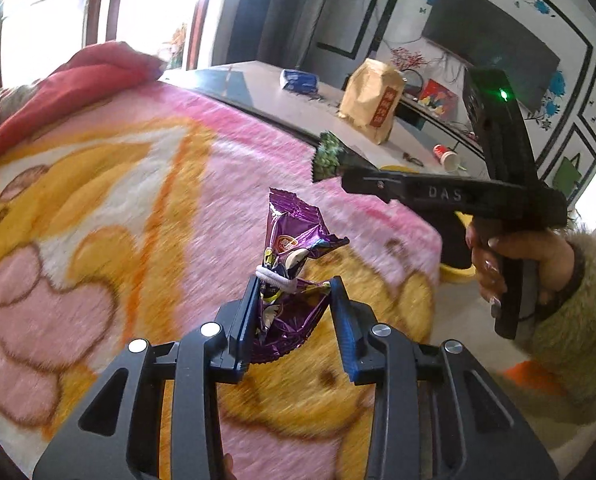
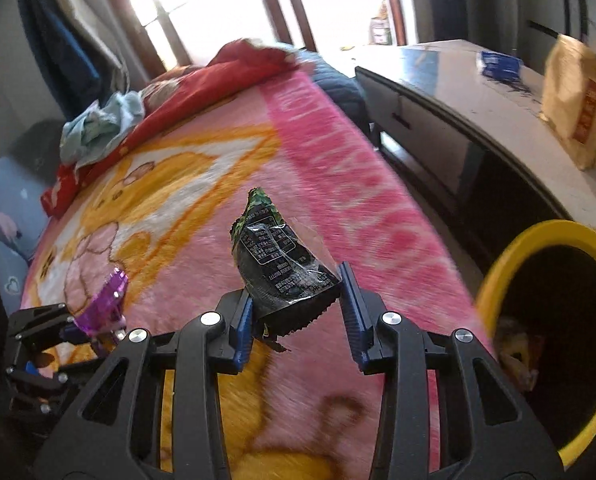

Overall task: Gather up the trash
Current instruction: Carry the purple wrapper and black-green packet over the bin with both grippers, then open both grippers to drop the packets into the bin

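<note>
We log: left gripper clamping purple wrapper; right gripper clamping dark green wrapper; yellow bin just right of it, pink blanket beneath both.

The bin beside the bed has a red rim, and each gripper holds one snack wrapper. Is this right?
Not quite: the right wrist view shows the bin has a yellow rim. Each gripper does hold one wrapper: left gripper the purple wrapper, right gripper the dark wrapper.
</note>
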Demonstrator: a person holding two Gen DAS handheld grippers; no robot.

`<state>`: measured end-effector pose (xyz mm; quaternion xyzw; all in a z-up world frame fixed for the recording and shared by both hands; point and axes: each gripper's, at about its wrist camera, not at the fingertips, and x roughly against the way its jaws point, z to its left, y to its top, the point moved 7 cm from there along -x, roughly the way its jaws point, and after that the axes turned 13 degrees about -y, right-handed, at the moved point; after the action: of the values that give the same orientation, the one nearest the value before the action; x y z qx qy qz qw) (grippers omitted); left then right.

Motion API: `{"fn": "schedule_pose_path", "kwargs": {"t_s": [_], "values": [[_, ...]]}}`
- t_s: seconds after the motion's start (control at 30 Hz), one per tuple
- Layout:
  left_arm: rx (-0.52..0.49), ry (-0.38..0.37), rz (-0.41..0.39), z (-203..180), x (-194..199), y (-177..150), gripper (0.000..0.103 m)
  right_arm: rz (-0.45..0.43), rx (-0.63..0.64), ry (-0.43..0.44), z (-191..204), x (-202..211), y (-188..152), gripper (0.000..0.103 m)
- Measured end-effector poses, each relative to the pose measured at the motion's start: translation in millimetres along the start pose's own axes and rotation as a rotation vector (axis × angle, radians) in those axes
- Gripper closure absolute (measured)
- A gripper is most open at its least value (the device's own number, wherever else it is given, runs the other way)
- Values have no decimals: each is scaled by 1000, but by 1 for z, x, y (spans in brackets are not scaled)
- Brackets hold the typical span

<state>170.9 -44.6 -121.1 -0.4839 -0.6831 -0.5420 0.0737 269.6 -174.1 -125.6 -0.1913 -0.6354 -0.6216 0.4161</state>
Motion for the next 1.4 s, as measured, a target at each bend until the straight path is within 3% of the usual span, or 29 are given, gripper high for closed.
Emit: {"fn": "schedule_pose_path", "kwargs": {"t_s": [0.63,1.03,1.4], "values": [[-94,-110,-13,-66,-46,29,70,-57,-304,-179,-139,51,-28,72],[-153,-189,14,-113,-93,48,70,-55,-441,-264,-190,65,-52,71],[-211,-197,69,-140,-142,59,70,-26,-539,-328,-228,66,-79,65]]}}
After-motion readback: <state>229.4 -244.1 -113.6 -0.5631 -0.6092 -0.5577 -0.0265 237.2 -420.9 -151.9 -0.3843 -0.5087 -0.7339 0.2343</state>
